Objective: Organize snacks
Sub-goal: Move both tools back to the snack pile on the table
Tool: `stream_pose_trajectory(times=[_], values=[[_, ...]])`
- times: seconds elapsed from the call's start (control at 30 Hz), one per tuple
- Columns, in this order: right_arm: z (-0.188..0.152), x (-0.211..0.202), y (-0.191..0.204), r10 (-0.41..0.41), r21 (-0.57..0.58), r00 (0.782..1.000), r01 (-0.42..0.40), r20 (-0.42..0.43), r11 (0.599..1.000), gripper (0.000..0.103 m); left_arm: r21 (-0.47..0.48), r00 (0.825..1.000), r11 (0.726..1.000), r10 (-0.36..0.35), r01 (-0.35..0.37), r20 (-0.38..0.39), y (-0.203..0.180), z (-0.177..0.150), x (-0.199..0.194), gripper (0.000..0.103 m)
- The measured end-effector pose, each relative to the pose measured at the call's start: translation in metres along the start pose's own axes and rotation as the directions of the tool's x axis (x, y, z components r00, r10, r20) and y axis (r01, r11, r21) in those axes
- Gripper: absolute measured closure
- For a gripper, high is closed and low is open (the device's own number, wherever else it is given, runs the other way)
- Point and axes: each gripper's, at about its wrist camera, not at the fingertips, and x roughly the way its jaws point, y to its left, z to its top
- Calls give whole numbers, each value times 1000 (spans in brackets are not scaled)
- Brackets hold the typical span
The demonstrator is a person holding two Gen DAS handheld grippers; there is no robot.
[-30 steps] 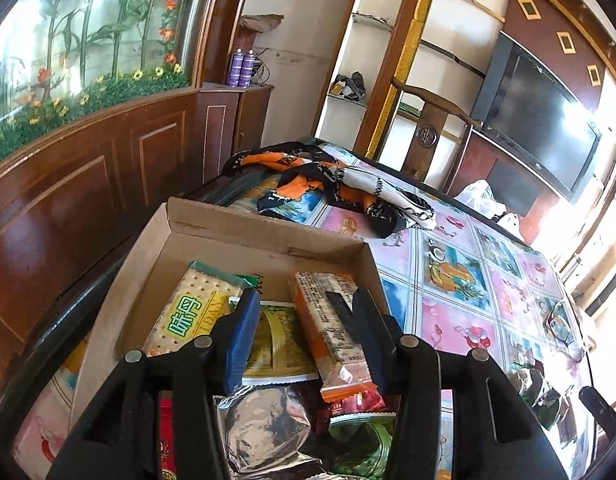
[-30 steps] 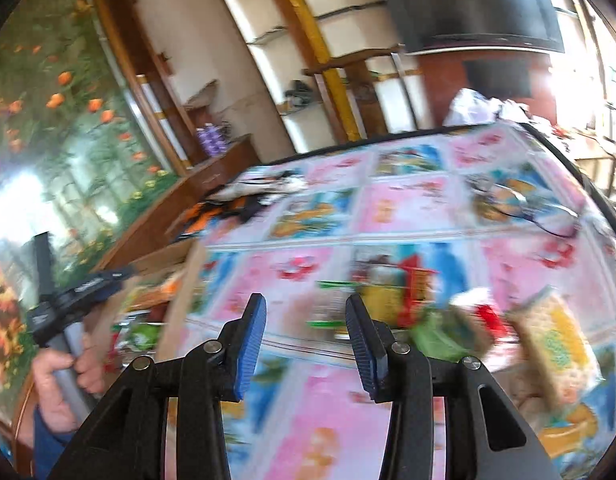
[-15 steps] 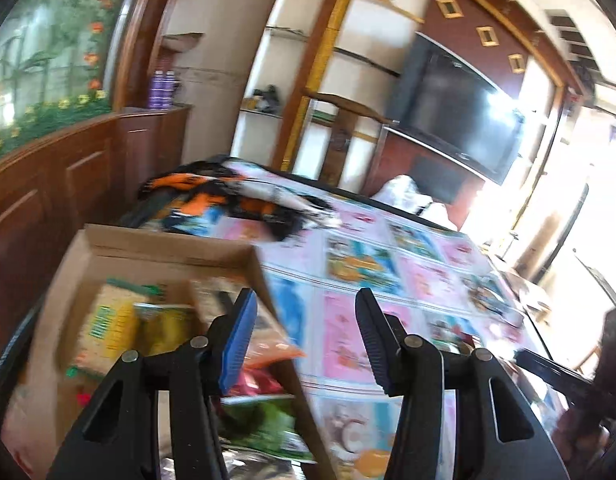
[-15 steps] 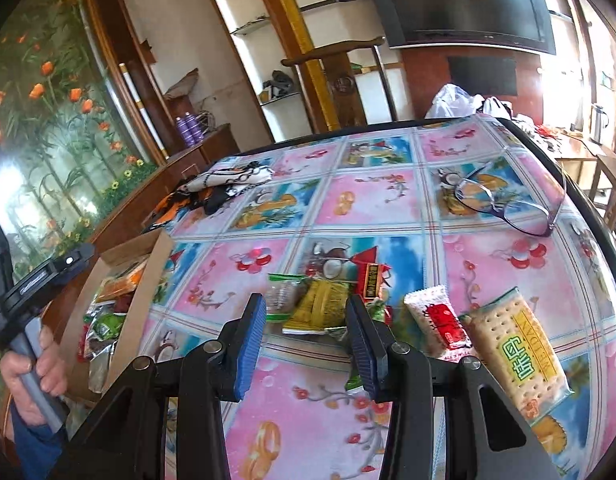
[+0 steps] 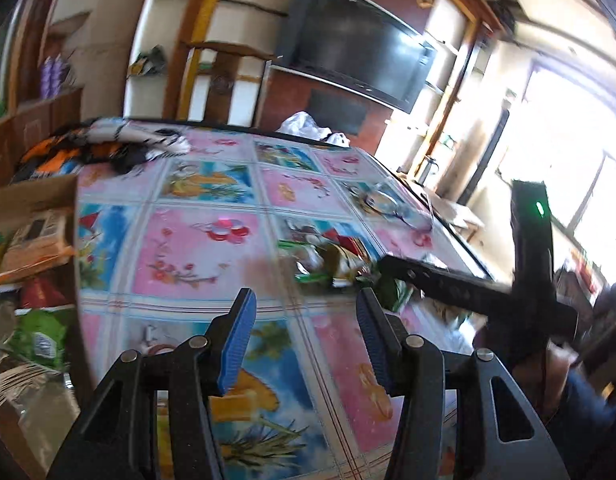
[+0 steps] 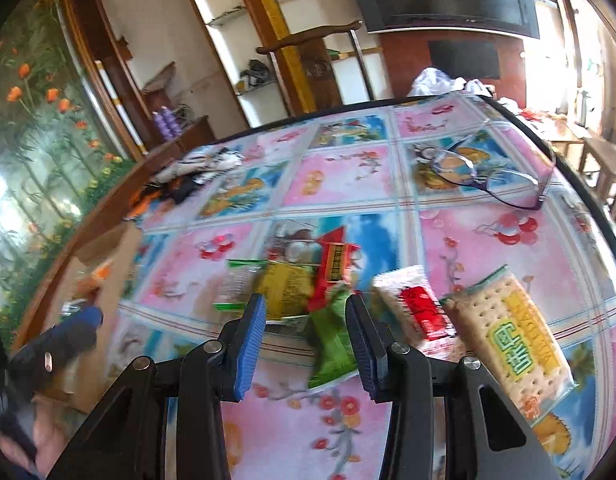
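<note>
Blue-padded, my left gripper (image 5: 304, 342) and right gripper (image 6: 306, 338) both stand partly open and empty above the table (image 6: 347, 176), where the snack packets (image 6: 308, 280) lie heaped mid-table and the cardboard box (image 5: 32, 196) holding other snacks sits at its left edge.

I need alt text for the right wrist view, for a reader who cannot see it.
The open right claw hovers over a green snack packet in a pile of loose snacks on a flowery tablecloth. A cracker pack lies to the right, eyeglasses farther back, a cardboard box at the left.
</note>
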Motion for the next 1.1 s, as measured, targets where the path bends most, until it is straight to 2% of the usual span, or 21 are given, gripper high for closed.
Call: stream_pose_trajectory(times=[0.07,0.13,0.23,0.3,0.53,1.1], values=[[-2,4,-5,-10,10,1000,10,-2,1000,59,7,1000,1000,7,-7,22,-2,-7,2,52],[-4,9,-11,-19,25,1000,19,-12,1000,59,-28,1000,999,-17,17,20,3,-9,4,52],[-5,10,-14,-11,46,1000,11,-8,999,59,-76,999,997,-25,22,-43,11,-11,17,52],[-5,8,-18,-20,68,1000,19,3,997,59,-100,1000,995,1,-4,-28,15,-12,14,52],[-6,8,-19,-11,77,1000,11,-2,997,59,-117,999,993,31,-33,-26,17,-14,14,51],[-9,10,-6,-20,-11,1000,20,-16,1000,59,-116,995,989,81,-86,-50,12,-15,18,51]])
